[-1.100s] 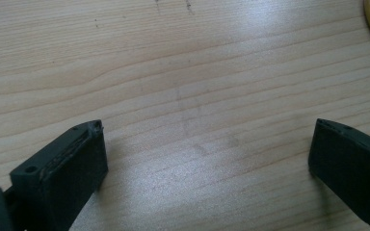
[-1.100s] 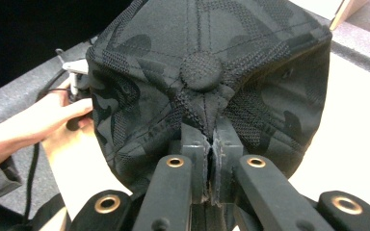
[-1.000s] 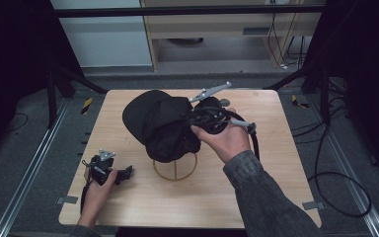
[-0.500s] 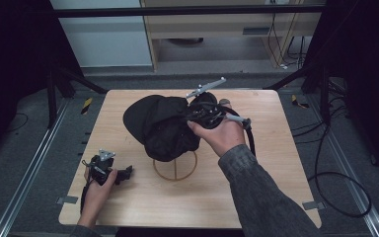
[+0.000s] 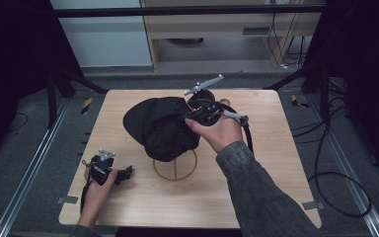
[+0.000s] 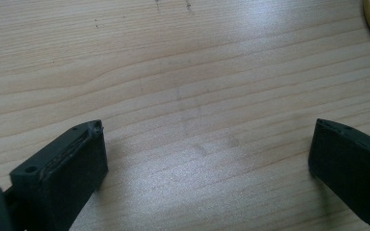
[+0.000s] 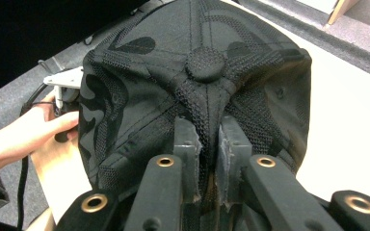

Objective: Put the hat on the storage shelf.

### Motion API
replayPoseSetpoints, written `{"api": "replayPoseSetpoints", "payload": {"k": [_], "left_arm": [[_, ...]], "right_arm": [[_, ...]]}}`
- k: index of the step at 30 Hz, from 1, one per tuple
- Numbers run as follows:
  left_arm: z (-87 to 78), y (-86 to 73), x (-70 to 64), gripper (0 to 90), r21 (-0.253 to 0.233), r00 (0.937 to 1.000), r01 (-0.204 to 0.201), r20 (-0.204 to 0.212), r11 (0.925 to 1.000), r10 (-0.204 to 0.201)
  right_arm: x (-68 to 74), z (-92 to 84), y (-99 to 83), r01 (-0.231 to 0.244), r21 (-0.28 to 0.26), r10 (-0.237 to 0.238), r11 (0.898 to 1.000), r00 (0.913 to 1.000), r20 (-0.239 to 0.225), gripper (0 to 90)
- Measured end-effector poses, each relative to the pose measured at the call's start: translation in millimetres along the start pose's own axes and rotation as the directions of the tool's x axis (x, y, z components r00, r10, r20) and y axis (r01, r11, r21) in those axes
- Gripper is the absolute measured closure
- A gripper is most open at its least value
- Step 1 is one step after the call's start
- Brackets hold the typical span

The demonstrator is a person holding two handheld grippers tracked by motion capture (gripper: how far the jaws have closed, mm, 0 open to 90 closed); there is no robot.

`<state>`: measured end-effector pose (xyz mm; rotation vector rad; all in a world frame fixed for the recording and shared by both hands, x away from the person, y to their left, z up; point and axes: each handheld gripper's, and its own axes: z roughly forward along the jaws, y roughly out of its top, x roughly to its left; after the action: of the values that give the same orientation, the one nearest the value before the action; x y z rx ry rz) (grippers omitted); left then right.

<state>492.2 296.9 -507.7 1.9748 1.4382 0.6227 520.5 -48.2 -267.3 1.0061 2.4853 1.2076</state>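
Mesh-panelled black cap [image 7: 197, 91] — domed, round top button — pinched by right gripper [image 7: 207, 139].

dim room, grey floor [image 5: 39, 148], wooden shelving [image 5: 217, 24]

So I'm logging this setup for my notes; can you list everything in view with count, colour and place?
cap: one, black, middle of the table, above the wire stand, pinched by the right hand-held gripper.
wire stand: one ring-shaped base, brass-coloured, under the cap.
table: one, light wood, centre of the high view.
tape pieces: two, yellow and black, on the floor left and right of the table.
left hand-held gripper: one, black, jaws apart over bare table near the front left corner.
right hand-held gripper: one, black, jaws just opening slightly, cap fabric between them.
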Motion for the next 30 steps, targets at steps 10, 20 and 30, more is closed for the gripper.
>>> {"api": "replayPoseSetpoints", "payload": {"k": [10,20,30], "left_arm": [[0.0,0.0,0.0,0.0,0.0,1.0,0.0,0.0,1.0,0.0],[0.0,0.0,-0.1,0.0,0.0,1.0,0.001,0.0,1.0,-0.001],[0.0,0.0,0.0,0.0,0.0,1.0,0.001,0.001,1.0,-0.001]], "right_arm": [[-2.7,3.0,1.7,-0.011,-0.001,0.011,1.0,0.9999,-0.011,79.9],[-3.1,4.2,3.1,-0.016,0.002,0.016,1.0,0.9997,-0.016,79.3],[-4.2,4.1,4.7,-0.018,0.005,0.018,1.0,0.9997,-0.019,78.5]]}}
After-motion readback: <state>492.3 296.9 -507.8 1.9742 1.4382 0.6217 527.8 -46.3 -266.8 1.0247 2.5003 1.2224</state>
